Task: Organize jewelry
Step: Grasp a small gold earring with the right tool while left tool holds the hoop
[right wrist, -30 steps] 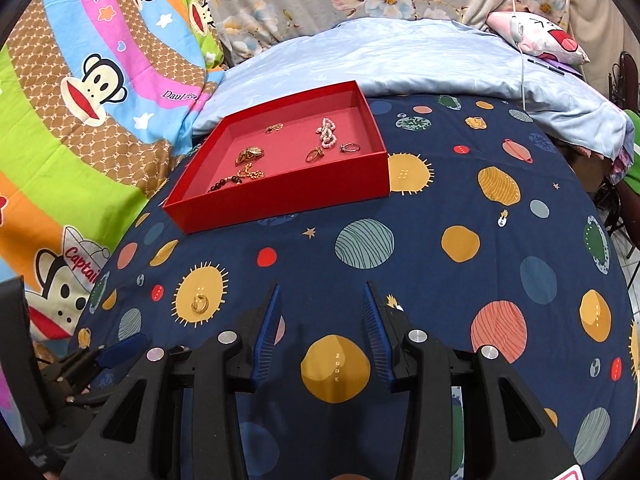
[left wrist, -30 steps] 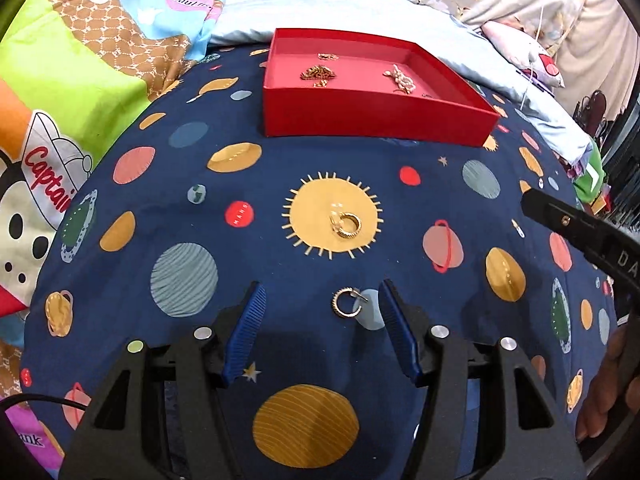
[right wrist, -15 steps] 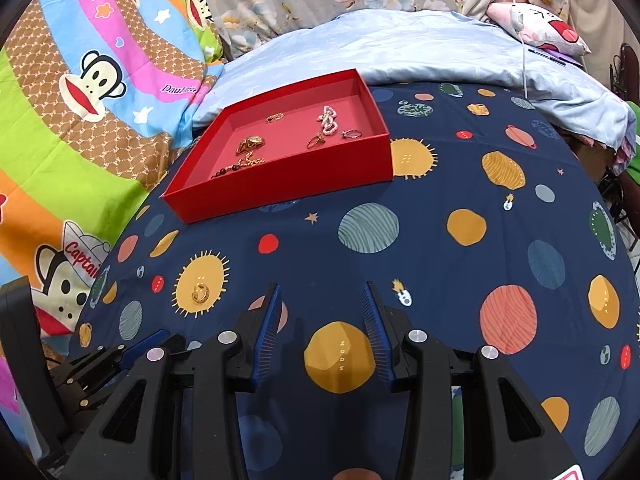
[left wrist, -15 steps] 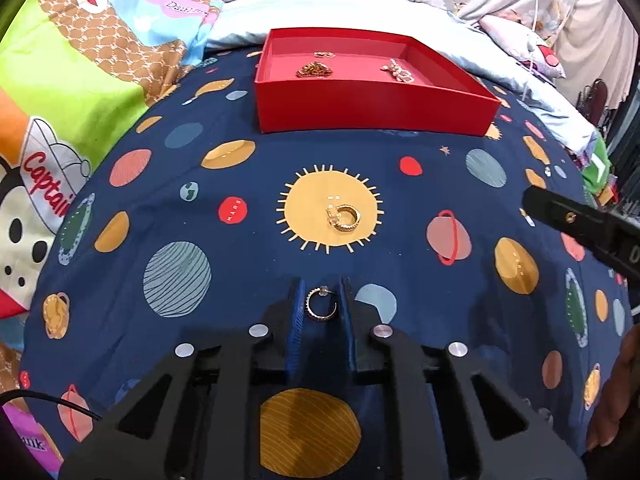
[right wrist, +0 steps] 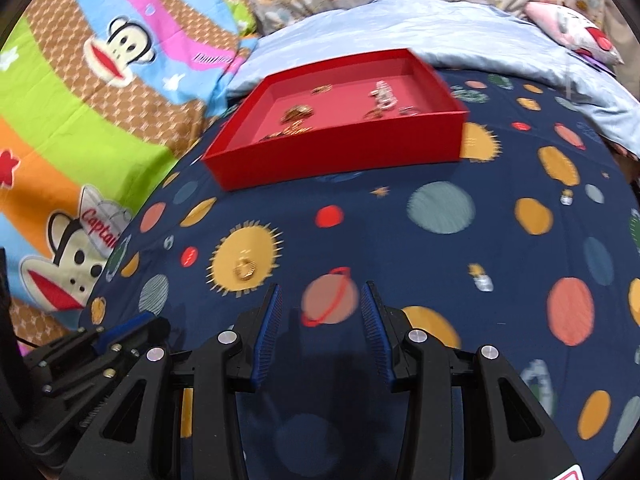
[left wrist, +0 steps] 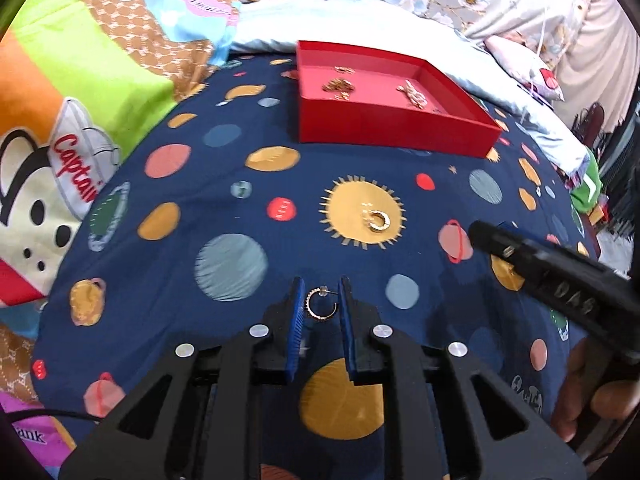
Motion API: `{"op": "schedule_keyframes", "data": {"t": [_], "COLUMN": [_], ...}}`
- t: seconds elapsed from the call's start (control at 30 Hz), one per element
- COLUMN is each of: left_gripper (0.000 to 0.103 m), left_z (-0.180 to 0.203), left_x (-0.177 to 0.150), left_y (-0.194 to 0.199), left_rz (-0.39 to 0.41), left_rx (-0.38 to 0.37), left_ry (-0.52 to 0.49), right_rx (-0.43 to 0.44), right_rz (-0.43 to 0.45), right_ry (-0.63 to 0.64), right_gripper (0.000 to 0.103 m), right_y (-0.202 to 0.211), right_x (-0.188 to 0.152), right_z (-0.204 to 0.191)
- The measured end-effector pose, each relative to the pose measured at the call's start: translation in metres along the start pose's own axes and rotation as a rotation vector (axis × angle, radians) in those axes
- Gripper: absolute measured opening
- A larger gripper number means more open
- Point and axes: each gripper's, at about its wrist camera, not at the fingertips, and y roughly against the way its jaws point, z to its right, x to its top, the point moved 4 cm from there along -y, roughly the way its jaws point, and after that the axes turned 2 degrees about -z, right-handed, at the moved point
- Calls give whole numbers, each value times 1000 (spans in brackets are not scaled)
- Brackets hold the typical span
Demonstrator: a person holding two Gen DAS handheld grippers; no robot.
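Several gold pieces [left wrist: 339, 85] in red tray [left wrist: 394, 132]; left tongs [left wrist: 321, 305] grip hoop earring [left wrist: 321, 305]; right tongs [right wrist: 322, 312] wide.

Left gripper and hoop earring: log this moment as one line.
left gripper shut on hoop earring | right gripper open, holding nothing | second gold earring on bedspread | red tray holds jewelry

Black left tool [left wrist: 321, 305], blue ribbed pads [left wrist: 295, 320], silver screws; right tool [right wrist: 320, 320] alike.
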Motion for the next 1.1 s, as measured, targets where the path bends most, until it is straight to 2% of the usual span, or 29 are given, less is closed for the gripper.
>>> {"op": "schedule_keyframes", "data": {"t": [0.37, 0.47, 0.6, 0.73, 0.8, 1.1], "left_gripper": [16, 16, 16, 16, 16, 16], "left_z": [-25, -29, -33, -35, -35, -33], "left_x": [3, 4, 6, 7, 7, 8], "left_y": [7, 7, 7, 6, 6, 8], "left_rz": [-1, 2, 0, -4, -2, 0], "left_rx": [11, 19, 18, 14, 13, 15], "left_ry": [49, 55, 64, 70, 72, 67], "right_rx": [20, 14, -1, -21, -32, -36], "right_rz": [-54, -58, -56, -51, -49, -48], "right_ry": [120, 136, 168, 189, 197, 186], "right_gripper": [40, 37, 26, 23, 17, 16], "right_y": [-45, -51, -54, -56, -57, -53], "right_x": [8, 10, 11, 12, 12, 10], "right_z": [-50, -54, -59, -62, -62, -60]}}
